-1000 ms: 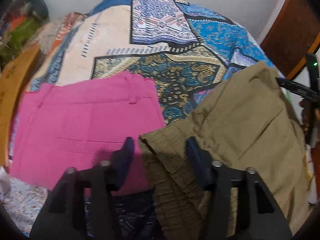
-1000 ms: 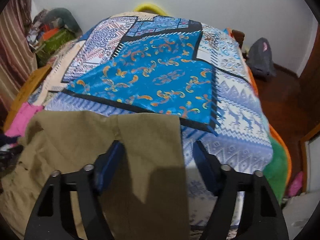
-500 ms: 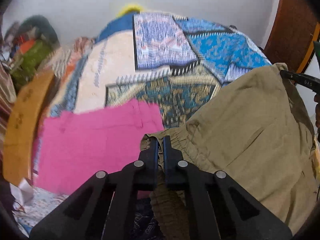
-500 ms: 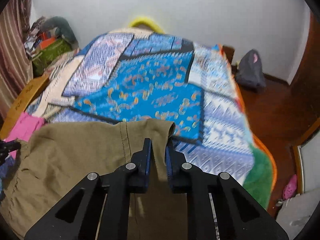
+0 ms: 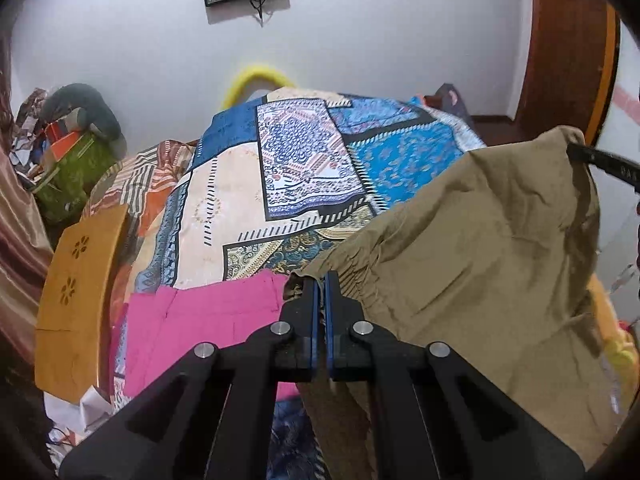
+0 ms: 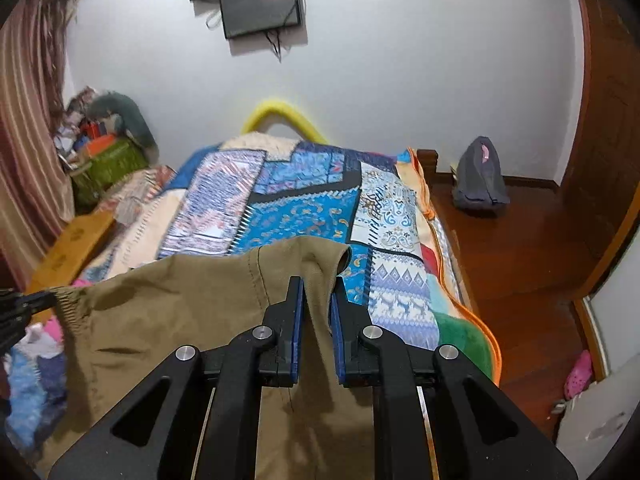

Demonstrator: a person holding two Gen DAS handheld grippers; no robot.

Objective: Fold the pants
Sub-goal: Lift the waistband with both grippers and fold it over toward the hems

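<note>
The olive-khaki pants [image 5: 480, 248] hang stretched above the patchwork bedspread [image 5: 288, 160], lifted clear of it at the top edge. The gathered elastic waistband [image 5: 348, 268] sits at one raised corner; the opposite corner [image 6: 320, 256] peaks over the bedspread's blue panel, fabric sagging between.

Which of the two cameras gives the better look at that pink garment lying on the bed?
The left wrist view: the pink garment lies flat and broad beside the left gripper, which pinches the khaki pants. The right wrist view shows only a pink sliver at the pants' edge.
</note>
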